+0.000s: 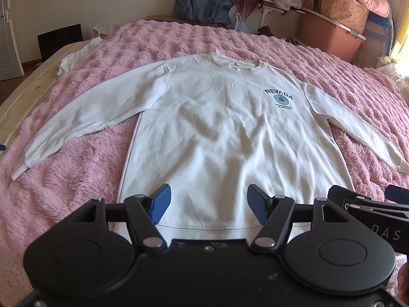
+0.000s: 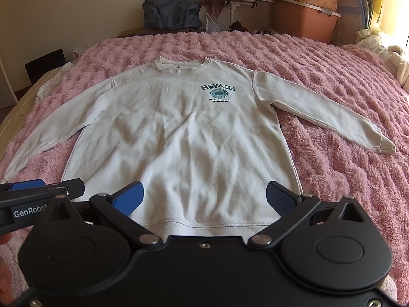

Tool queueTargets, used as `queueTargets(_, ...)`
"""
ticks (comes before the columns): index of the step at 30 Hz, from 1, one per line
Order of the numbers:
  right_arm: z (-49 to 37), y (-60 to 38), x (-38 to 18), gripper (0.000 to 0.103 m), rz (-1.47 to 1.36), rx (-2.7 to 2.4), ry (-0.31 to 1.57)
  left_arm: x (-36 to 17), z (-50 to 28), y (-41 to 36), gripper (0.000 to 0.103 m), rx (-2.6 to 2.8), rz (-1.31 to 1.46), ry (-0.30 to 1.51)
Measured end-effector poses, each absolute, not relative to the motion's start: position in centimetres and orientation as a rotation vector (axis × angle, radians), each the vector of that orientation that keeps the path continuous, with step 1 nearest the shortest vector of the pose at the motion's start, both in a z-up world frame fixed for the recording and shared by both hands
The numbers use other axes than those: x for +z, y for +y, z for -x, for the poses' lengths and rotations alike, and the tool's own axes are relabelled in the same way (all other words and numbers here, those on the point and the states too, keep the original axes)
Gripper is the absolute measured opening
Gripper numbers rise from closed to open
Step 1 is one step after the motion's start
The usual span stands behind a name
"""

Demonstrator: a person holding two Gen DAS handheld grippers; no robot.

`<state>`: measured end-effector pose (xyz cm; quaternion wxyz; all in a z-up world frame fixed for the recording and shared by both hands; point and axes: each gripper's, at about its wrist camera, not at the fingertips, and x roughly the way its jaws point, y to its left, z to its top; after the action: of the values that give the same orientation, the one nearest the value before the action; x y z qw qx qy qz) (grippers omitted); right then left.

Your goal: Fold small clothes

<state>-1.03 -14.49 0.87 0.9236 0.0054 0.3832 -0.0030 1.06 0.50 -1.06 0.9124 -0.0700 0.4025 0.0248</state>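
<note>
A white long-sleeved sweatshirt (image 1: pixel 217 128) (image 2: pixel 184 133) with a blue NEVADA print lies face up on a pink fluffy blanket, both sleeves spread out to the sides, collar at the far end. My left gripper (image 1: pixel 208 200) hovers open above the hem, nothing between its blue fingers. My right gripper (image 2: pixel 204 198) is likewise open above the hem, holding nothing. The two grippers are side by side: the right one shows at the right edge of the left wrist view, the left one at the left edge of the right wrist view.
The pink blanket (image 1: pixel 84 168) (image 2: pixel 345 174) covers a bed. Another white cloth (image 1: pixel 76 56) lies at the far left edge. Beyond the bed stand a dark blue bag (image 2: pixel 171 12), a pink storage bin (image 2: pixel 304 20) and piled bedding.
</note>
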Motion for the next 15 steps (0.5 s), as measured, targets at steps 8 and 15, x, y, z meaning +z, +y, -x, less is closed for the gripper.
queueTargets(8, 0.9, -14.8, 0.5, 0.103, -0.016, -0.01, 0.794, -1.2, -1.9, 0.1, 0.07, 0.041, 0.134, 0.836)
queueTargets(15, 0.1, -16.6, 0.5, 0.103, -0.049, -0.03, 0.773, -0.6, -4.3, -1.5, 0.07, -0.019, 0.115, 0.8)
